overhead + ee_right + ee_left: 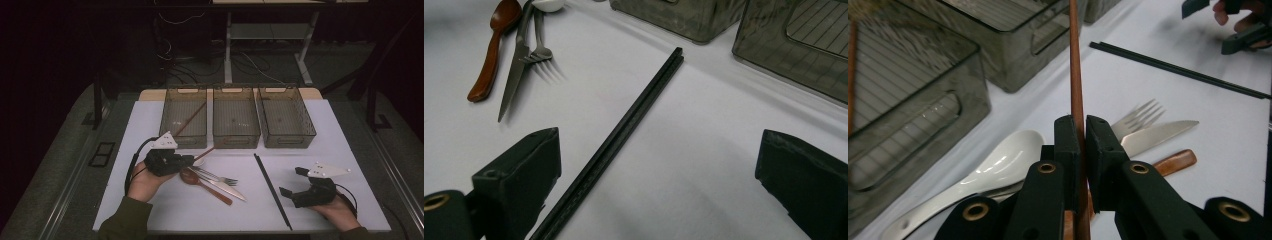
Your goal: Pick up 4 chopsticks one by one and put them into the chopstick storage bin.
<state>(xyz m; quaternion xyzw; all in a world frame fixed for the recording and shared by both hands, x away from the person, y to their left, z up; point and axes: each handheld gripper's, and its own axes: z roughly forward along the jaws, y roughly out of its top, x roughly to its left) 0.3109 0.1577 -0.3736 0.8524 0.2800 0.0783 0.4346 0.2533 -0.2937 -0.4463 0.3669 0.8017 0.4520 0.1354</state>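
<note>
Gripping a brown chopstick [1076, 75] in my left tongs [1082, 145] above the white spoon [998, 162]; my right tongs [659, 170] rest wide apart over the black chopsticks [624, 132] on the table [310, 150].

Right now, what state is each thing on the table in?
Left gripper: shut on brown chopstick.
Brown chopstick: held, pointing toward the bins.
Right gripper: open, holding nothing.
Black chopsticks: lying flat on table.
Left bin: holds one brown chopstick.
Fork, knife, wooden spoon, white spoon: lying on table.
</note>
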